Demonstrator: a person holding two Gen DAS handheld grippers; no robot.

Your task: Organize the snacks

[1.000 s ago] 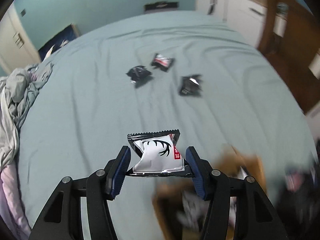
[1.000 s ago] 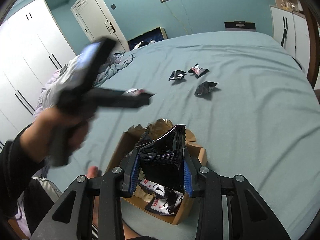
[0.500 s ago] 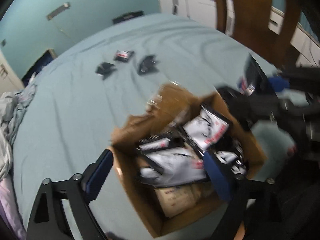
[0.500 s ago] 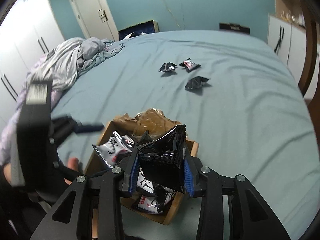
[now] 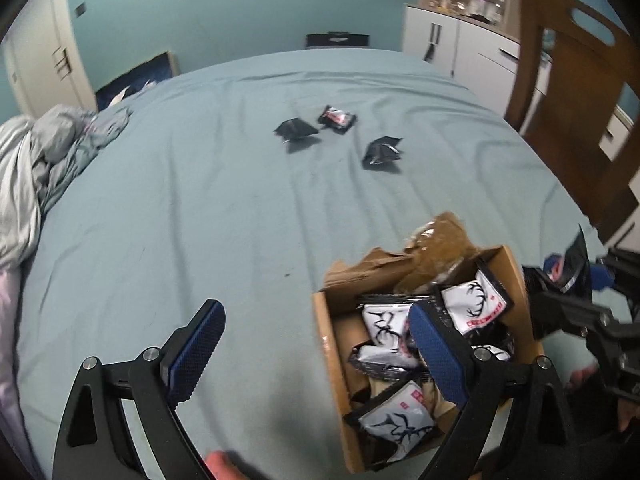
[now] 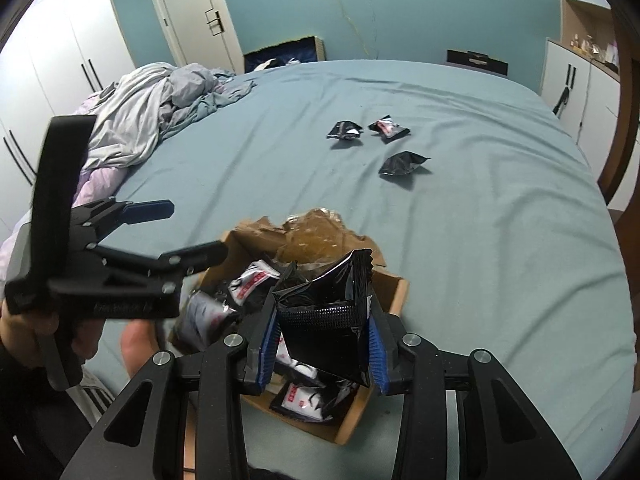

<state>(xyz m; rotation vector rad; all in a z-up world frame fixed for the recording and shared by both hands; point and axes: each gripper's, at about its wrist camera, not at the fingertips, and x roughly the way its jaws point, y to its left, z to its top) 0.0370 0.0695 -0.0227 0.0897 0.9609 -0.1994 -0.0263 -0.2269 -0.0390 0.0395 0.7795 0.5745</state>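
A black foil packet (image 6: 326, 332), glossy with a crimped top edge, stands upright clamped between the fingers of the right gripper (image 6: 322, 354), directly above an open cardboard box (image 6: 394, 294) of black-and-white packets printed with antlers (image 5: 394, 420). The left gripper (image 5: 316, 356), its fingers spread wide and holding nothing, hangs over the box's left wall, one finger above the bed (image 5: 200, 208) and the other above the box contents. Well beyond both pairs of fingers, three more dark packets (image 5: 382, 152) lie loose on the bed, two close together and one apart.
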